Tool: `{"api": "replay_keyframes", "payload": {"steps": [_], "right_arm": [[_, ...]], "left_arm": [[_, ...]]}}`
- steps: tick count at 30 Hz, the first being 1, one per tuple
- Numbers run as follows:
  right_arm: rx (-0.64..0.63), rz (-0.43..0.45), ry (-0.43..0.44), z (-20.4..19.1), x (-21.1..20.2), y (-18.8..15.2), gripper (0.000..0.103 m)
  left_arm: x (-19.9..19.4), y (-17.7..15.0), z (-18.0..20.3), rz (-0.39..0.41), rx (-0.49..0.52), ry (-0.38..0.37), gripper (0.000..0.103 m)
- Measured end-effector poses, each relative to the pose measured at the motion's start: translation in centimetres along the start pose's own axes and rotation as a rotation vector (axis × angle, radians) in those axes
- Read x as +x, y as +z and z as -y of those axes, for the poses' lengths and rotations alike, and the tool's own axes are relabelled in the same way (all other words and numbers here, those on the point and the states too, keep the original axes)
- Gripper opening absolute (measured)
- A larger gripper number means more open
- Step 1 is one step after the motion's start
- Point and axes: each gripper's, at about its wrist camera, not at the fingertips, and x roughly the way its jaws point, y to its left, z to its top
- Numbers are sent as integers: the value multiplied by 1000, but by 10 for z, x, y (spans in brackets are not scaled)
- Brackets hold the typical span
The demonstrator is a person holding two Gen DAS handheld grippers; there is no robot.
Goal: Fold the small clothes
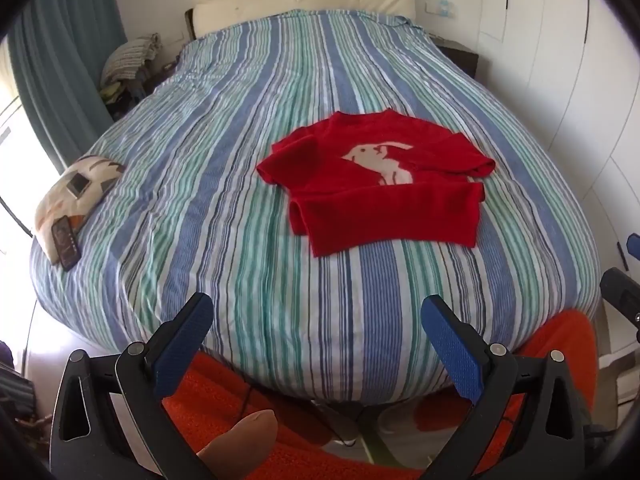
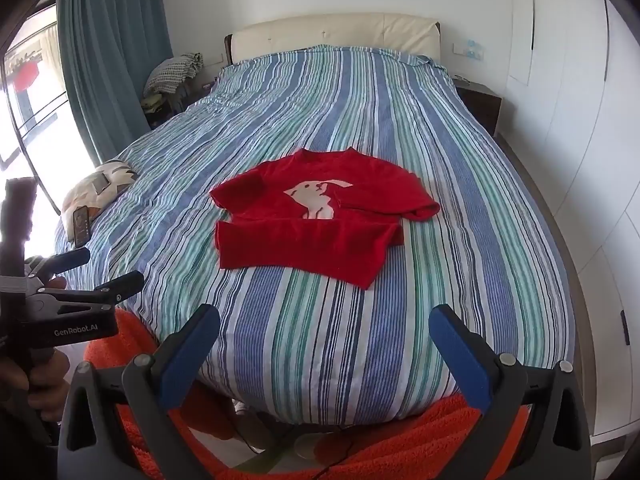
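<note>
Both tools hang at the foot of the bed (image 2: 360, 340), aimed down and forward, nothing between the jaws. Left hand-held gripper (image 1: 318, 330): released, jaws wide, empty. Right hand-held gripper (image 2: 324, 342): released too, wide, empty. Below them, an orange rug (image 2: 420, 436) on the floor at the foot of the bed, with a thin cable across it.

Step in hand, as I judge it: approach, before any grasp in this fold. The task's thing, a red sweater (image 1: 372, 184) with a white animal print, lies on the bed near the middle, toward the foot end, well apart from both grippers. Its bottom part looks already turned up over the chest, and the sleeves look tucked in, right one bunched; exact layering is hard to tell.

Next move likely calls for reaching forward over the foot edge, bringing each gripper to a near corner or side edge of the sweater, and pinching only the layers wanted. The knit looks thick and soft; a shallow pinch may slip or drag the duvet cover along.

Nothing stands between grippers and sweater. Left of the sweater, at the bed's edge: a patterned cushion (image 1: 76, 196) with a phone (image 1: 66, 246) leaning on it, well apart. Farther: headboard (image 2: 336, 34), curtain (image 2: 112, 60), piled textiles on a nightstand, a white wardrobe (image 2: 568, 80) right of the bed.
</note>
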Motion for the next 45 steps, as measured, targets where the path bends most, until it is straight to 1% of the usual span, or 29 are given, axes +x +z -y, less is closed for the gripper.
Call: {"api": "replay_keyframes", "payload": {"steps": [2,4,11,23,28,41,45], "right_arm": [[-2,2,-1,0,-1,-1,103],[-1,3,3,2,-1,-1,103],[4,-5,0,2,0,-2,103],[-7,-17,-1,-6,10,-2,103],[-10,-24,-3,-6,12,-2,103],[-2,-39,-1,-4,18,-3,103],[3,-40,-2,-4,19,-5,103]], "left_arm": [[3,-1,0,-18,-3,-4,103],[4,-2,1,-24,5,11,103],[-1,-1,3,-8,24,39,103],[3,2,9,-27,59,24,103],[7,1,10,-49,65,19,103],[12,0,9,-66,51,33,103],[14,0,7,-72,38,23,103]]}}
